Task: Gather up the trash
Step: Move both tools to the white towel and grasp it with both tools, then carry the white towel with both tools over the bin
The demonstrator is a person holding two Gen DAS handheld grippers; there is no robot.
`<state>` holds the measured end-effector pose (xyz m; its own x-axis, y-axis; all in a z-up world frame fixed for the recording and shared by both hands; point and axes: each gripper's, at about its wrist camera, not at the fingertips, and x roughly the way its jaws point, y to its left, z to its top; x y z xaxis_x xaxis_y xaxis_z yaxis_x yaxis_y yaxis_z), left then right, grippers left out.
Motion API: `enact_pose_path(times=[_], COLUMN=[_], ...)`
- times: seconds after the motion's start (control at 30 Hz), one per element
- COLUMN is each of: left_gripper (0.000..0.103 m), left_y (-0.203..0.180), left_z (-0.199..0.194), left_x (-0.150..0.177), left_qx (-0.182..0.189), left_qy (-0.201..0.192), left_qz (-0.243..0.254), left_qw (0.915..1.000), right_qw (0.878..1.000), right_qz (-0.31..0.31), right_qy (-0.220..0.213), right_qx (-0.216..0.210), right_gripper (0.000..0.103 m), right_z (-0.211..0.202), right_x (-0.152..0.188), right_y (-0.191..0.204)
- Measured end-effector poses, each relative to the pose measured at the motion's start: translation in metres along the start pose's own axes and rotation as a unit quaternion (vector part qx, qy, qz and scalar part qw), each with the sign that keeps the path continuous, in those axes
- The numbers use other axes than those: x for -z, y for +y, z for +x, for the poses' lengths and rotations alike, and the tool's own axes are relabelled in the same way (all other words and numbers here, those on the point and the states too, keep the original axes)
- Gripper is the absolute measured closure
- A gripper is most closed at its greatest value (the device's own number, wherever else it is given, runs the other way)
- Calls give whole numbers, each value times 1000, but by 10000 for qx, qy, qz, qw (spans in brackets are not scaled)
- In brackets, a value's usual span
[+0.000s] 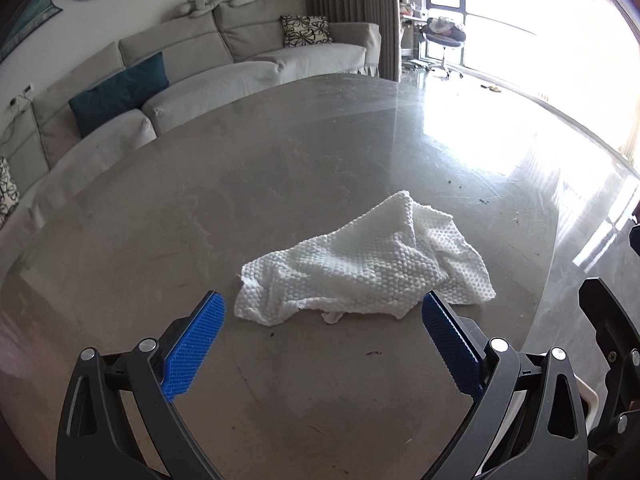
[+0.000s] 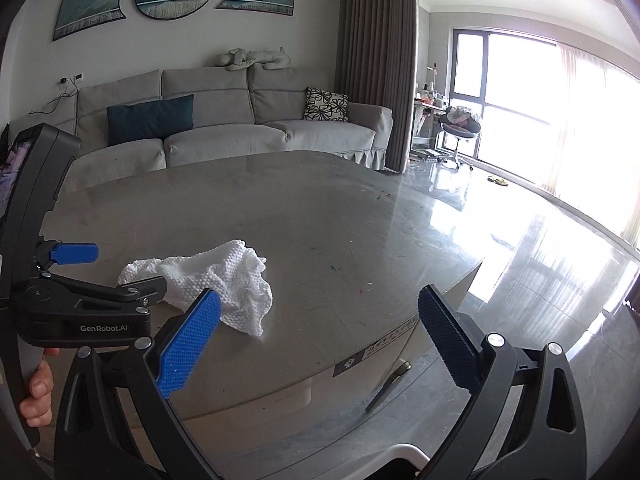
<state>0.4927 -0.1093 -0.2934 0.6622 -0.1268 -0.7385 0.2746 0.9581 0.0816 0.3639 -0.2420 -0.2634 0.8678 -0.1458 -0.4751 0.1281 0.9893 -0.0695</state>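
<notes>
A crumpled white paper towel (image 1: 368, 264) lies on the grey stone table (image 1: 240, 184). My left gripper (image 1: 322, 312) is open, its blue pads just short of the towel's near edge, one on each side. In the right wrist view the towel (image 2: 224, 280) lies left of centre, with the left gripper (image 2: 108, 276) beside it, one blue pad behind and a black finger in front. My right gripper (image 2: 320, 312) is open and empty, right of the towel, over the table's near corner.
A grey sofa (image 2: 240, 128) with cushions runs behind the table. Shiny tiled floor (image 2: 520, 248) lies to the right, with a stool (image 2: 460, 132) near the bright window. Small crumbs dot the table top. A white rim (image 2: 404, 452) shows below the right gripper.
</notes>
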Motion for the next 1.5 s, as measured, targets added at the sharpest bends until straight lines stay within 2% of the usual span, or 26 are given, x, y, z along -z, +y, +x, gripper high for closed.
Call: enact_pose_path(times=[0.2, 0.3, 0.37, 0.47, 0.57, 0.6, 0.67, 0.73, 0.77, 0.83, 0.87, 0.9, 0.93, 0.97, 1.0, 1.07, 1.3, 1.5], left_gripper=[4, 5, 5, 5, 5, 5, 5, 6, 8, 15, 23, 36, 42, 56, 77, 91, 95, 95], left_y=[18, 27, 34, 45, 53, 52, 50, 50, 49, 42, 38, 34, 28, 23, 16, 9, 1, -3], left_z=[32, 44, 54, 67, 72, 72, 72, 72, 72, 67, 64, 61, 56, 52, 48, 41, 5, -37], left_x=[-4, -4, -5, -7, -7, -6, -5, -5, -5, -3, -2, -1, 2, 3, 4, 6, 5, 3], left_qx=[-4, -188, -130, 36, 194, 205, 218, 236, 244, 269, 276, 327, 368, 348, 300, 296, 404, 550], left_qy=[245, 317, 433, 653, 684, 676, 670, 659, 641, 571, 516, 459, 420, 390, 367, 336, -18, -386], left_qz=[-217, -208, -216, -345, -453, -421, -368, -357, -337, -232, -155, -81, -3, 96, 205, 272, 281, 252], left_qw=[9995, 9991, 9987, 9973, 9964, 9966, 9968, 9969, 9971, 9977, 9982, 9984, 9984, 9986, 9987, 9986, 9988, 9974], right_qw=[9987, 9969, 9951, 9921, 9887, 9873, 9890, 9891, 9891, 9880, 9880, 9883, 9882, 9879, 9879, 9887, 9916, 9940], right_qz=[7, 143, 217, 348, 429, 394, 203, 53, -46, -366, -553, -700, -764, -748, -751, -804, -695, -540], right_qy=[463, 658, 830, 1044, 1307, 1409, 1390, 1353, 1339, 1308, 1267, 1212, 1176, 1175, 1158, 1087, 826, 456], right_qx=[-212, -398, -494, -604, -596, -620, -471, -572, -611, -738, -692, -611, -610, -686, -708, -647, -707, -833], right_gripper=[6, 17, 27, 30, 32, 36, 39, 59, 65, 99, 99, 99, 99, 99, 100, 100, 100, 100], right_z=[53, 72, 84, 95, 102, 105, 105, 102, 101, 97, 94, 91, 89, 87, 85, 78, 53, 16], right_x=[1, 0, 0, 0, 1, 3, 5, 6, 7, 8, 10, 12, 15, 17, 18, 20, 9, -8], right_y=[17, 24, 29, 32, 33, 34, 41, 49, 54, 67, 75, 81, 83, 83, 84, 81, 61, 45])
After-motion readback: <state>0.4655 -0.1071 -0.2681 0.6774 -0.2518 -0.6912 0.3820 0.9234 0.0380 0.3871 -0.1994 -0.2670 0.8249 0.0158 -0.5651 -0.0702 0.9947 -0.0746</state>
